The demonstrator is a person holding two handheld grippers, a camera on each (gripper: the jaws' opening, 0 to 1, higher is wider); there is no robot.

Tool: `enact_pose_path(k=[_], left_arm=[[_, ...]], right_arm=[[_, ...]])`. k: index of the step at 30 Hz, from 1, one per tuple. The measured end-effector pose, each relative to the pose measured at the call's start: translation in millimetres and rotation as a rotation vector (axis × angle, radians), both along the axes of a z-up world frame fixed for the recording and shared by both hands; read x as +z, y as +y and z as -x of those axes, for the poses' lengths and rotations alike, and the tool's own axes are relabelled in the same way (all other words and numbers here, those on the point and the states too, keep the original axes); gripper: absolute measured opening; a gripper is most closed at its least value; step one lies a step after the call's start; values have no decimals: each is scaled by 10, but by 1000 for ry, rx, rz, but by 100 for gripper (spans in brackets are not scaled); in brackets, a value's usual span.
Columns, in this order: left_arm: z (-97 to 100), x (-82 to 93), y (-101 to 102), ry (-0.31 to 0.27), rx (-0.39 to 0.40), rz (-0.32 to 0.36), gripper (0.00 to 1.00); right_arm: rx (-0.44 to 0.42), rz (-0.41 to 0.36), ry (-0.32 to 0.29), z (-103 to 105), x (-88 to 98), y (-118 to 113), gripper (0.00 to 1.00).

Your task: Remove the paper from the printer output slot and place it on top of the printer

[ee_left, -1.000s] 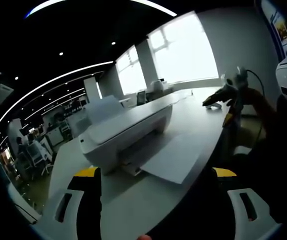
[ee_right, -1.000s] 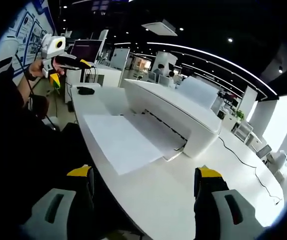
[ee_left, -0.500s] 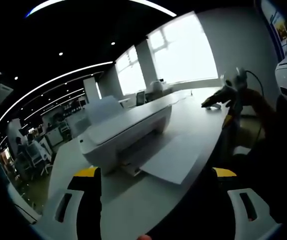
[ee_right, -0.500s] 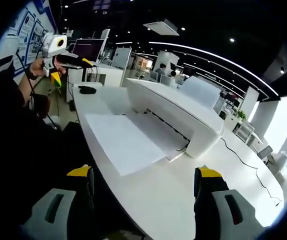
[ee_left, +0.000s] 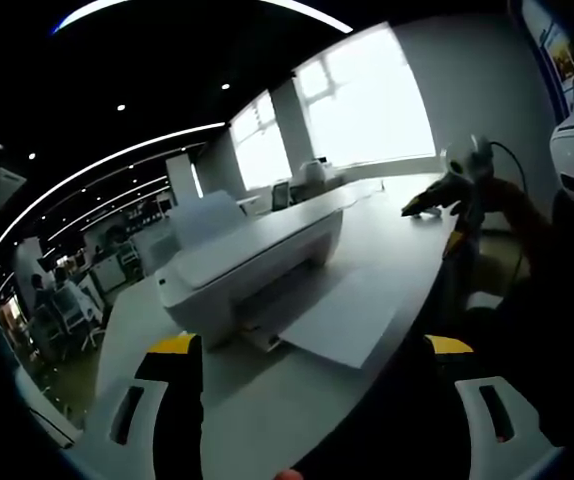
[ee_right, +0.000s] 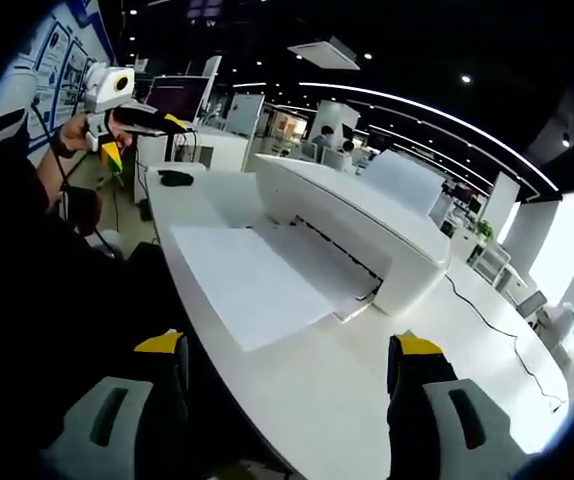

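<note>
Paper: one white sheet, lying flat out of the printer's output slot, its far edge at the slot, its near edge reaching the table's rim. In the left gripper view the same paper is overhanging toward the table's edge. Not yet touched.

Printer: white, low, sitting on the white table; lid flat, a rear tray with a sheet standing behind it. Its top is lying bare where the paper is to go.

Right gripper: I am holding it well short of the paper, jaws spread wide and empty. Left gripper: jaws likewise wide apart, holding nothing, aimed at the printer from the other side. In each view the other gripper is showing raised off to one side, held in a hand.

Risks, as I judge them: a single thin sheet lying flat is giving my jaws no edge except at the overhang; closing from above would be crumpling or creasing it. Pulling before it is clear of the slot could be tearing it. Carrying it by one corner, it is likely to droop and slide off the smooth lid. A mouse is lying at the table's far left, well apart.
</note>
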State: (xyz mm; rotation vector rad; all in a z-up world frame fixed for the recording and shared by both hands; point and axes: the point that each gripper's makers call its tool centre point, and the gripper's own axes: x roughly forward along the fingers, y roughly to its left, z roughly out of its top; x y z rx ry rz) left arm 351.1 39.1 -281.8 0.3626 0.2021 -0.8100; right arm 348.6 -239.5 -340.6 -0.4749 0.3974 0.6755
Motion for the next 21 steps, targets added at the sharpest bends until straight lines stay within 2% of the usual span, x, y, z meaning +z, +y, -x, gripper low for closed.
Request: enact_pose_path(k=[21], left_arm=[[3,2,9,-2,2,-1,92]], right_arm=[[15,4,6,1,-29,49,77]])
